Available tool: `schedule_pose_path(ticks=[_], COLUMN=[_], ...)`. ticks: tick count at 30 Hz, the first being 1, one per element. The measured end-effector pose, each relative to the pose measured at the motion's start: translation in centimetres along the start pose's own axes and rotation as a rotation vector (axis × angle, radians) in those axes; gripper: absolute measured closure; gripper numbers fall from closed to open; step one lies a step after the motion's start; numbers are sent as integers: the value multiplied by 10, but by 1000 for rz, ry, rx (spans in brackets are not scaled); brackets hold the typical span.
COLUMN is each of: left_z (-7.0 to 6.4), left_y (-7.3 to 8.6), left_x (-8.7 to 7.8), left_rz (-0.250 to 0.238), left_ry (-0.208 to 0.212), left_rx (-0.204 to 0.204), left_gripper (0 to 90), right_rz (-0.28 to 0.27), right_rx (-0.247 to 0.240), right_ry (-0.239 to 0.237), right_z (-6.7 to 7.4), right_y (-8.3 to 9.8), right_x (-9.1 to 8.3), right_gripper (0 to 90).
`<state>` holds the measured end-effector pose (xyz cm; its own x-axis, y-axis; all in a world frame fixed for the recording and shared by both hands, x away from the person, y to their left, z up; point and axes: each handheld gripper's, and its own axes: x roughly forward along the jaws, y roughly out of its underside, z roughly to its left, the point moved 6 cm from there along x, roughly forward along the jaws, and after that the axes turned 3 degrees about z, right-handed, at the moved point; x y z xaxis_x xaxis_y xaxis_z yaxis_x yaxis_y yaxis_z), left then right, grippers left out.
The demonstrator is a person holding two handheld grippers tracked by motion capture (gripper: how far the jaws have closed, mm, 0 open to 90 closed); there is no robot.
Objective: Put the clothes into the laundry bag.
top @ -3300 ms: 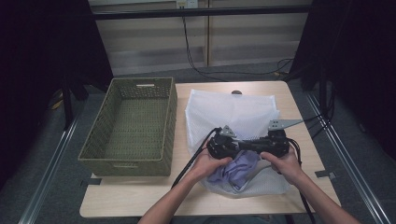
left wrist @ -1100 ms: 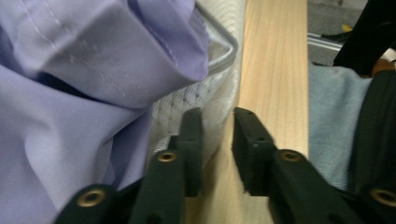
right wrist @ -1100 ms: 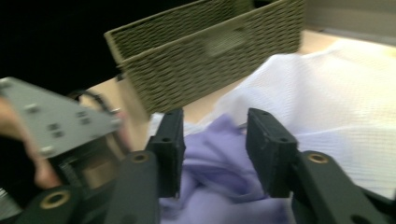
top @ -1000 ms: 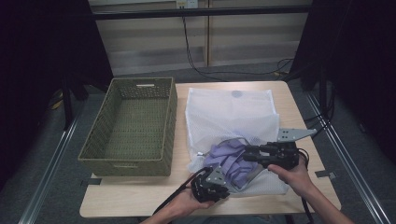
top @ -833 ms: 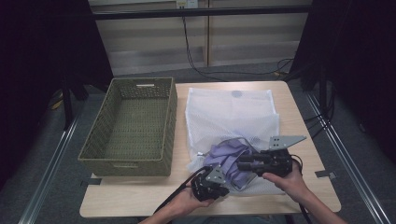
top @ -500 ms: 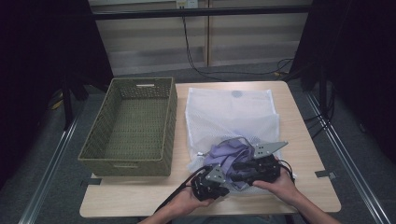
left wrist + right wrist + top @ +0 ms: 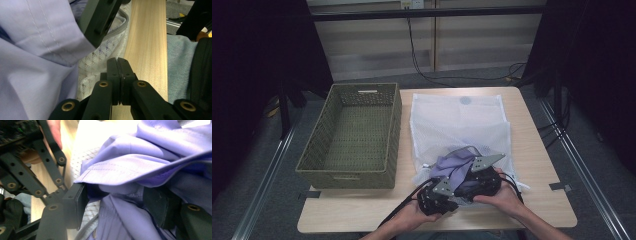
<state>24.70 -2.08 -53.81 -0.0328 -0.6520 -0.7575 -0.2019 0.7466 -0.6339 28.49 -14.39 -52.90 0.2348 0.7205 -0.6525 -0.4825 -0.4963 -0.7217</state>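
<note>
From the high view, the pale wooden worktop (image 7: 542, 165) carries a white mesh laundry bag (image 7: 462, 122) lying flat down its middle, its far edge close to the worktop's far edge and its near end bunched where a crumpled lilac cotton shirt (image 7: 452, 162) spills from the opening. Bare wood runs in a strip to the right of the bag and along the near edge. An olive woven rectangular basket (image 7: 354, 135) sits just left of the bag, its long wall almost against the bag's side, so there is little room that way. The left tongs (image 7: 434, 197) sit at the near edge beside the bag's mouth, and the right tongs (image 7: 479, 180) lie just beside them over the shirt. Grey floor, black curtains and a trailing black cable surround the worktop.

In the left gripper view, the left tongs (image 7: 117, 67) are clenched, pads pressed flat together with nothing seen between them, over the bag's mesh edge (image 7: 100, 60) where it meets bare wood (image 7: 147, 50). The shirt (image 7: 37, 50) crowds the left side, and one jaw of the other tongs hangs close above.

In the right gripper view, the right tongs (image 7: 117, 205) have just been opening and stand released and wide, with folds of the shirt (image 7: 150, 167) bulging between the jaws. The left tongs' linkage (image 7: 37, 177) stands hard by the left jaw, with mesh (image 7: 82, 157) beneath.
</note>
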Motion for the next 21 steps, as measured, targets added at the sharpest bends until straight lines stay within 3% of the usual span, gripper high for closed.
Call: schedule_pose_path(ticks=[8,9,14,21], left_z=[0,0,0,0], left_y=[0,0,-1,-1], left_x=[1,0,1,0], left_rz=[-14,4,-5,3], left_ry=[4,8,3,19], left_rx=[-8,-9,-6,-11], left_gripper=[893,892,894,895], right_rz=[12,12,17,9], right_rx=[-41,-49,-32,-18], right_ry=[79,91,102,147], right_z=[-4,-5,-11,-23], right_y=[6,6,6,6], right_x=[6,6,2,-4], right_gripper=[558,596,732,784])
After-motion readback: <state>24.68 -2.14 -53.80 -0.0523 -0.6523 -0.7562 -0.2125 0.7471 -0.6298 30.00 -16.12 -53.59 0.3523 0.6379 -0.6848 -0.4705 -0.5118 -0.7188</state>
